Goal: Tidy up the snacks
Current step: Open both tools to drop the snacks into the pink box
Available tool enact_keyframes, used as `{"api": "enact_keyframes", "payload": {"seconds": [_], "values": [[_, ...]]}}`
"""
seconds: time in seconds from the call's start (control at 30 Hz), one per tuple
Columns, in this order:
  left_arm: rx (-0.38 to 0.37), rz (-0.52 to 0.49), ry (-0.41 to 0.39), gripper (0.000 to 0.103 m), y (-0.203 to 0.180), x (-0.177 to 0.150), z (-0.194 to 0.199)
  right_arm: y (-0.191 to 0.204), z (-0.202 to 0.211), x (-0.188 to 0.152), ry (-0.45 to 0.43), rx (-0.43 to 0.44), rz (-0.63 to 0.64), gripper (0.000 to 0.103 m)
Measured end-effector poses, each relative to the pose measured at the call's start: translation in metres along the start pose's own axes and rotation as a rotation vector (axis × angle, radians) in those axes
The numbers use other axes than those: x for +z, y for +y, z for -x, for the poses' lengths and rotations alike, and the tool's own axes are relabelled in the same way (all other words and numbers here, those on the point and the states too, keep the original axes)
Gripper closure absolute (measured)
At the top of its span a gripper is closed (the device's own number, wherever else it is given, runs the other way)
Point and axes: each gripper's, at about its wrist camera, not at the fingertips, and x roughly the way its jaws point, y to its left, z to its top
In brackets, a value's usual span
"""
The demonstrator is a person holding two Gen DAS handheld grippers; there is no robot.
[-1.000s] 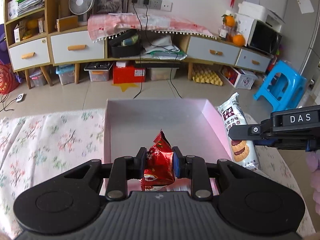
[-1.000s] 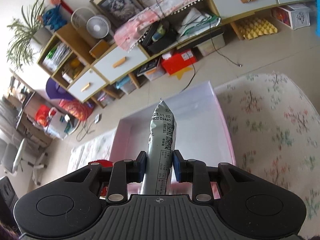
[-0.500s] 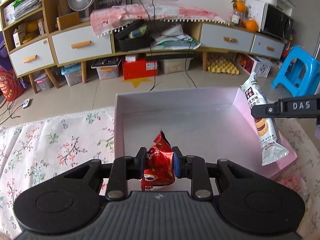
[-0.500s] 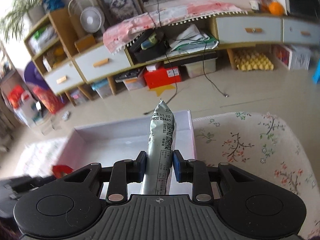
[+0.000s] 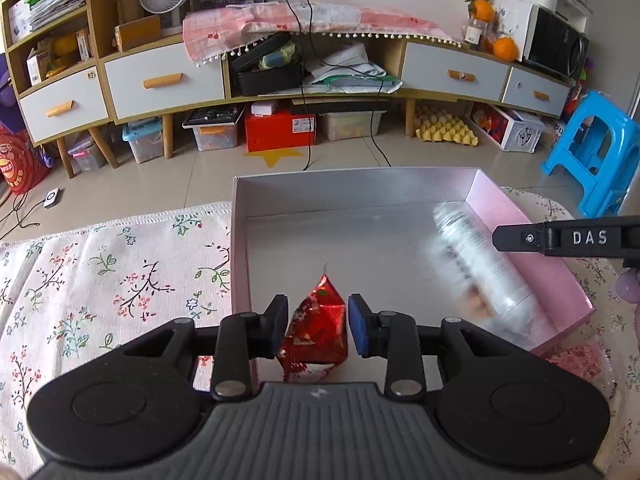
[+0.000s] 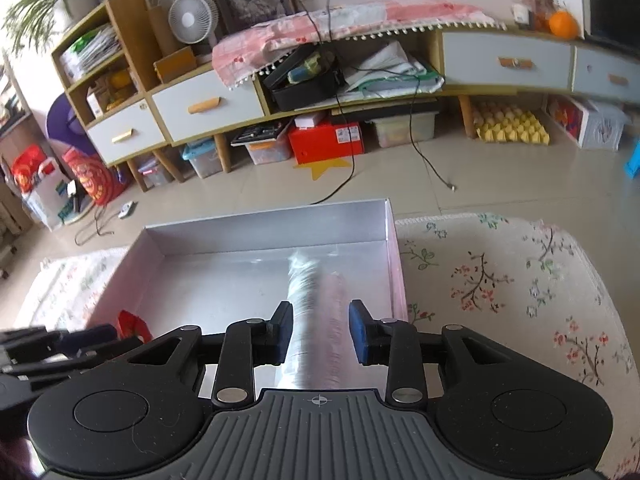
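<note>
Broad worktop (image 5: 48, 320) under a floral cloth (image 6: 500, 280), with a shallow pink box (image 5: 360, 184) set at its far edge, open-topped, holding nothing but the two snacks. Judged the release step: letting both snacks go into the box at once. Left gripper (image 5: 318, 320) poised over the near-left corner of the box, fingers just been opening and now narrowly parted, with a red foil packet (image 5: 316, 336) between them but clear of both pads, seemingly down on or close to the box floor. Right gripper (image 6: 320, 332) over the near-right part, fingers likewise just been opening and narrowly parted; long silver biscuit packet (image 5: 480, 268) between them, blurred, free of the pads, lying or dropping along the right wall toward the far-right corner. Next, probably: widening both pairs of fingers a little more, then lifting up and back toward the near edge to avoid dragging a wrapper out again, then looking for further snacks; nothing certain on the cloth except a pink patch (image 5: 576, 360) just outside the near-right corner of the box, too unclear to name. Plenty of room in the middle and far-left of the box; low walls easy to clear; right wall close beside the biscuit packet; grippers well apart; bare cloth on both sides for withdrawing.
</note>
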Motion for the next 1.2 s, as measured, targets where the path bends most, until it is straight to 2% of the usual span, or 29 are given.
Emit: {"api": "enact_keyframes", "payload": {"seconds": [0.17, 0.23, 0.47, 0.6, 0.8, 0.97, 1.07, 1.2], "values": [[-0.002, -0.011, -0.004, 0.05, -0.004, 0.003, 0.009, -0.005, 0.013, 0.004, 0.003, 0.01, -0.036, 0.054], [-0.001, -0.012, -0.009, 0.041, -0.005, 0.004, 0.014, -0.004, 0.02, 0.004, 0.0, 0.004, -0.032, 0.052], [-0.015, 0.019, -0.003, 0.028, -0.004, 0.001, 0.037, 0.0, 0.051, 0.001, -0.002, 0.038, -0.056, 0.036], [-0.019, 0.041, 0.004, 0.016, -0.004, -0.005, 0.052, 0.006, 0.07, -0.004, 0.005, 0.057, -0.057, 0.028], [-0.022, 0.04, 0.016, 0.003, -0.007, -0.017, 0.074, 0.016, 0.099, -0.016, 0.013, 0.095, -0.044, 0.026], [0.0, 0.043, 0.027, 0.0, -0.005, -0.03, 0.089, 0.023, 0.115, -0.031, 0.042, 0.093, -0.022, 0.025], [0.02, 0.039, 0.034, 0.0, -0.005, -0.039, 0.095, 0.023, 0.122, -0.043, 0.056, 0.098, -0.02, 0.015], [0.03, 0.05, 0.036, 0.0, -0.001, -0.052, 0.101, 0.025, 0.13, -0.057, 0.063, 0.099, -0.001, 0.015]]}}
